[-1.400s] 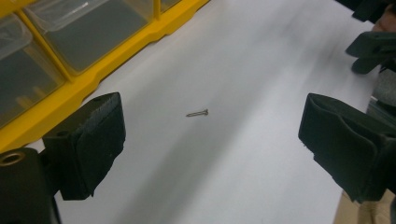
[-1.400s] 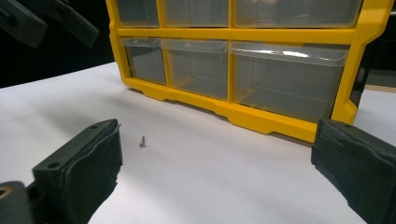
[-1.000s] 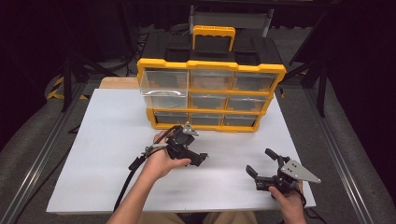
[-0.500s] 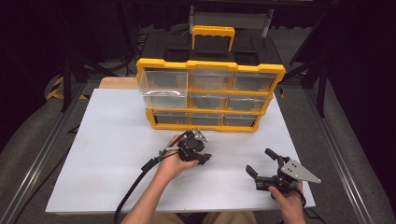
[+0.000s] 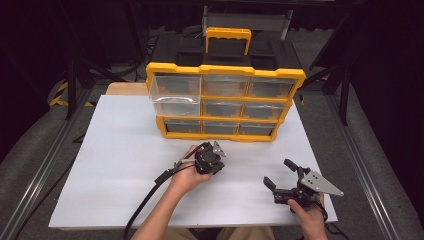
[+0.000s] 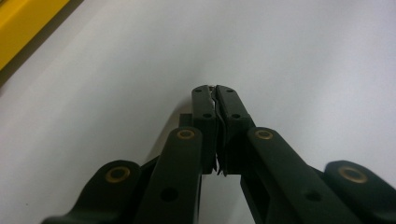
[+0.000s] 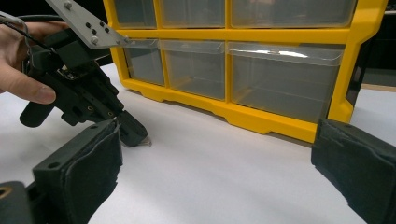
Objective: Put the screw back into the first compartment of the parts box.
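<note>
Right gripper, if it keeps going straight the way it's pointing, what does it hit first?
Probably the yellow organizer with clear plastic drawers, around its bottom row. The open right gripper faces it across bare white tabletop; the left gripper sits off to one side.

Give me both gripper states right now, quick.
Left gripper: closed, tips down at the white table; something tiny glints between the tips, can't tell what.
Right gripper: open, holding nothing, facing the yellow drawer organizer.
</note>
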